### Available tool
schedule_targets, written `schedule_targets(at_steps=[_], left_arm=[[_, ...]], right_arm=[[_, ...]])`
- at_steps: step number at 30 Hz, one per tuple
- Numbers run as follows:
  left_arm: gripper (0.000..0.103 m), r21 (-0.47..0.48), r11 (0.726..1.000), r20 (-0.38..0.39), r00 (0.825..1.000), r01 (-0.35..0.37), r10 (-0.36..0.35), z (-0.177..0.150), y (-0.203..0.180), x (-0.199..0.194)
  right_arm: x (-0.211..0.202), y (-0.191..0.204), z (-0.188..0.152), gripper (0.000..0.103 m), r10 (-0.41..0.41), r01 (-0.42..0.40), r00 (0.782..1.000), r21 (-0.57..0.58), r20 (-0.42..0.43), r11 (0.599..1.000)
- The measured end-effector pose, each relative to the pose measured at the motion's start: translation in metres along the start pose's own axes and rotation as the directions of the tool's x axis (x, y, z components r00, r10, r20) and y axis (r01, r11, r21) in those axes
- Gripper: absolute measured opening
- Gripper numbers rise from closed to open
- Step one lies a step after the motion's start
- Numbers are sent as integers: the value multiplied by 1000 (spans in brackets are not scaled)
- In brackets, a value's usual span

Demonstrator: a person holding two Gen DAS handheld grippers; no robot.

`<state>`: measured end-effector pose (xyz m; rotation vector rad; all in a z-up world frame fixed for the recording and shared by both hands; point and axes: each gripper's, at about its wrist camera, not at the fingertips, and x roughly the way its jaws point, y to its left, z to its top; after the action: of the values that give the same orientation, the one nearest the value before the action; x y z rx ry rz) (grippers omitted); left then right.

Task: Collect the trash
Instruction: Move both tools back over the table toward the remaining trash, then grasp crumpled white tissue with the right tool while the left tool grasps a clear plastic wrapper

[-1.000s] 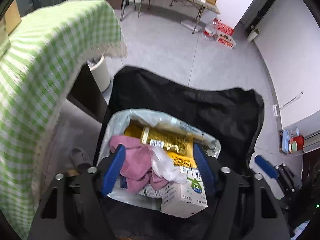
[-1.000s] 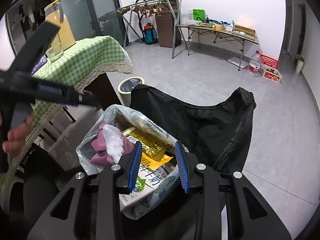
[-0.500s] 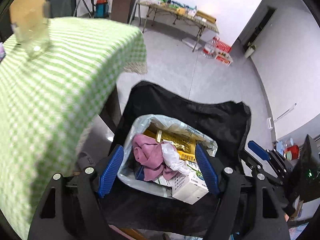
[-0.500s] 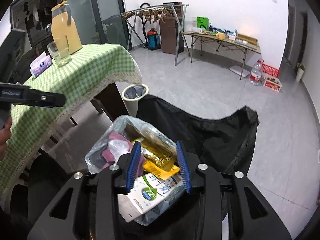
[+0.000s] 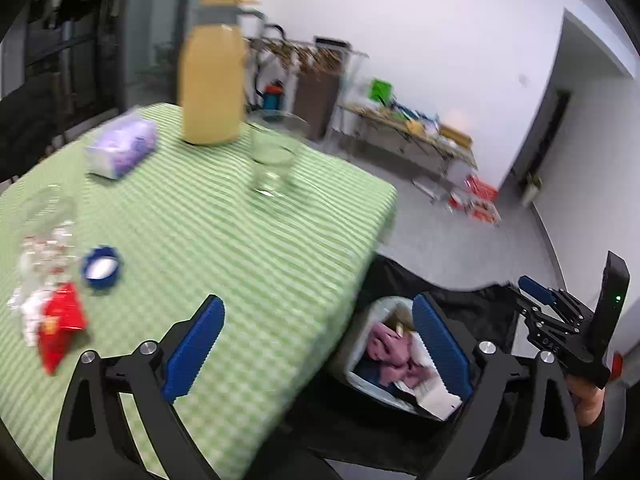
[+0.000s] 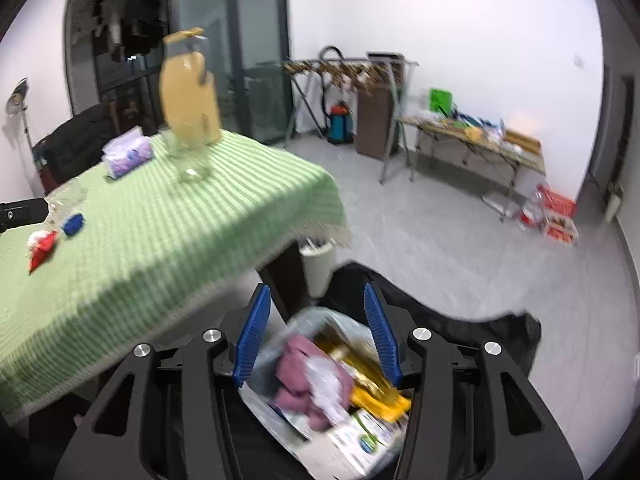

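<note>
Left wrist view: your left gripper (image 5: 316,344) hangs tilted down over the table (image 5: 224,248) edge, jaws just opened wide, empty; your right gripper (image 6: 316,336) (jaws also just parting) grips nothing above the trash bag (image 6: 320,372)

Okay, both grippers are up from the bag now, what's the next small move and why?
Probably swing the left gripper left over the green checked table toward the red wrapper. Its fingers have just been opening, with nothing between them, and the red wrapper and blue cap lie loose there, while the trash bag sits below.
</note>
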<state>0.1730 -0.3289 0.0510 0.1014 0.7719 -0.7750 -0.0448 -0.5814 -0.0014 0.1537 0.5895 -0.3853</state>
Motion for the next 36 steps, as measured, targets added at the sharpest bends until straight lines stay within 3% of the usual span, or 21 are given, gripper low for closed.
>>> schedule_targets(at_steps=[7,11,14,18,24,30,32,33,34,36], left_arm=[[95,-80,994,89,993,-71,78,-6,83,-52],[95,-168,974,72,983,-154,168,-24,141,-61],[95,-271,944,28,978,-191,206,-37,189,-66],[95,-368,902,5,970,-225,244,-38,247,-85],[95,-442,851,-6,950,-284,313,-37,320,-97],[95,-561,808,-8,977,-181,213,-67,372,-81],[94,-617,746,-87,964,-251,253,-76,386,-72],[94,-629,734,-90,961,-257,260,-77,388,-73],[94,-630,739,-50,962,-238,268,-79,389,-78],[94,-604,748,-35,947,-274,319,-79,388,-85]], right_arm=[[-9,66,35,62,66,-58,995,-112,71,992],[-1,107,46,65,138,-124,987,-156,86,980],[13,140,47,65,192,-177,980,-201,57,964],[24,189,52,65,260,-239,965,-280,40,930],[33,261,59,65,389,-360,921,-353,12,864],[46,345,48,65,449,-425,891,-473,-68,772],[52,370,44,65,461,-442,883,-498,-92,746],[55,380,43,65,468,-452,878,-501,-103,738],[61,395,42,65,481,-472,868,-499,-119,727],[75,418,42,65,494,-500,856,-492,-154,713]])
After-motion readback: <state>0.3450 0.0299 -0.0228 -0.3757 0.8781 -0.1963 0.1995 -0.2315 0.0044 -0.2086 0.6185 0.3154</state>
